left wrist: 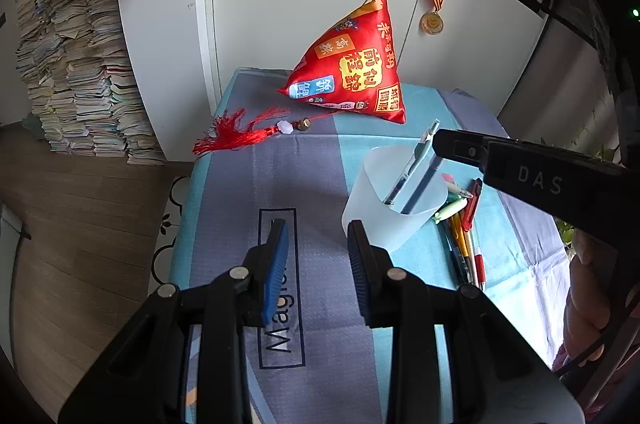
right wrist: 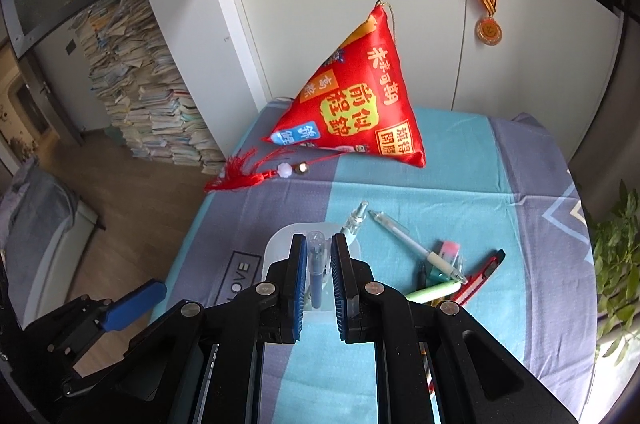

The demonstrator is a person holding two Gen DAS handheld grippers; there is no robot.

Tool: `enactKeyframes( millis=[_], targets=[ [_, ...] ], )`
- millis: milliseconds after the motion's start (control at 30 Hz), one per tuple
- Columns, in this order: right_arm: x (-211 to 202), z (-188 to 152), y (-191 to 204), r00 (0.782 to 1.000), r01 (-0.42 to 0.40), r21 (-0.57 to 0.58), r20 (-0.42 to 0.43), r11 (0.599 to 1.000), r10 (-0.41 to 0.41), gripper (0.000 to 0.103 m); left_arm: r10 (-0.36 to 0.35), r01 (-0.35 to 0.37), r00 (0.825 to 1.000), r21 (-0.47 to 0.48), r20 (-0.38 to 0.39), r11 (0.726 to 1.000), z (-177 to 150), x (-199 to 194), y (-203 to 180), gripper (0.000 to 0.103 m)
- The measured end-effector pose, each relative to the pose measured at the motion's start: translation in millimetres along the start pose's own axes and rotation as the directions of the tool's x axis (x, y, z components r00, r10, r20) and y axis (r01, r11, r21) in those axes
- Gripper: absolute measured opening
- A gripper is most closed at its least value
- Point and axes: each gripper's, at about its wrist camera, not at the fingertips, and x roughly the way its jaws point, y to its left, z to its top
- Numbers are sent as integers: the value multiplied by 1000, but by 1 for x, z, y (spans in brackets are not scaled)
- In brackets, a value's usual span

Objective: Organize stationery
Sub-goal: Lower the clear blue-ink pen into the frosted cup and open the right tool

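White cabinet doors back a bench (right wrist: 460, 159) under a blue-grey cloth. The right gripper (right wrist: 318, 250) fingers pinch a blue pen (right wrist: 316, 276) over the translucent plastic cup (left wrist: 394, 207); releasing off-centre could tip the light cup. The left gripper (left wrist: 318, 256) gapes empty beside it. Loose pens (right wrist: 416, 248) and a red cutter (right wrist: 482, 274) crowd nearby.
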Motion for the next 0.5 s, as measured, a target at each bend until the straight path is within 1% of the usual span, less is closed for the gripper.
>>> enactKeyframes(
  millis=[167,433,500],
  targets=[
    [6,0,0,1000,1,4,-23,1000,-1,13,-7,7,1000,12,-9,1000,-2,2,-3,28],
    [3,-4,-9,998,-32,45,-45,998,34,14,-12,12,1000,21,-19,1000,-5,5,-8,31],
    [-1,-3,-11,999,-30,50,-36,998,32,17,-15,16,1000,24,-18,1000,-6,4,-9,31]
  ],
)
